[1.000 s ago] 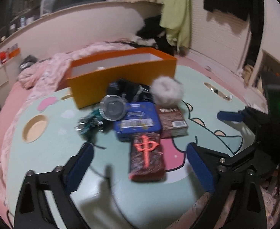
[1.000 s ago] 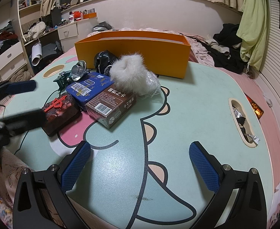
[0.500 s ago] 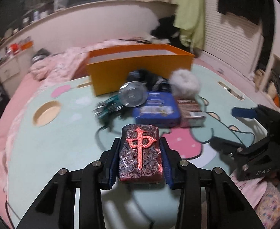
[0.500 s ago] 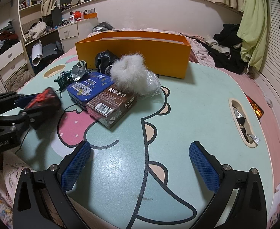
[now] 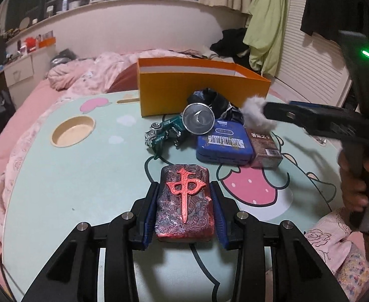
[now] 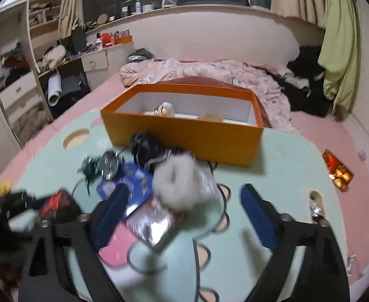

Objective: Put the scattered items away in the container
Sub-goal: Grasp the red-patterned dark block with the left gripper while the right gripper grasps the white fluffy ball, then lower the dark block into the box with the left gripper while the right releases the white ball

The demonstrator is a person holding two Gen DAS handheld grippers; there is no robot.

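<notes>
Red and dark marbled, the rectangular block with the raised red character [image 5: 184, 201] sits clamped between the blue pads of my left gripper [image 5: 184, 209], both pads pressing on its long sides above the mint-green cartoon-print table [image 5: 58, 188]. Ahead of it I see the rest of the scatter bunched together: a blue flat tin with a barcode label [image 5: 223, 144], a brown printed carton [image 5: 265, 148] touching the tin's right side, a green and silver metal gadget with a round shiny cup [image 5: 174, 128], crumpled black plastic [image 5: 214, 100], and a white fluffy pom-pom [image 6: 179, 181]. The open orange cardboard box with white lining [image 6: 184, 136] stands just behind that pile; from my right camera I can make out two pale things inside it, too blurred to name. My right gripper [image 6: 184, 209] is closing, its blue pads still wide apart, with the pom-pom and the carton between them but not yet pressed.
</notes>
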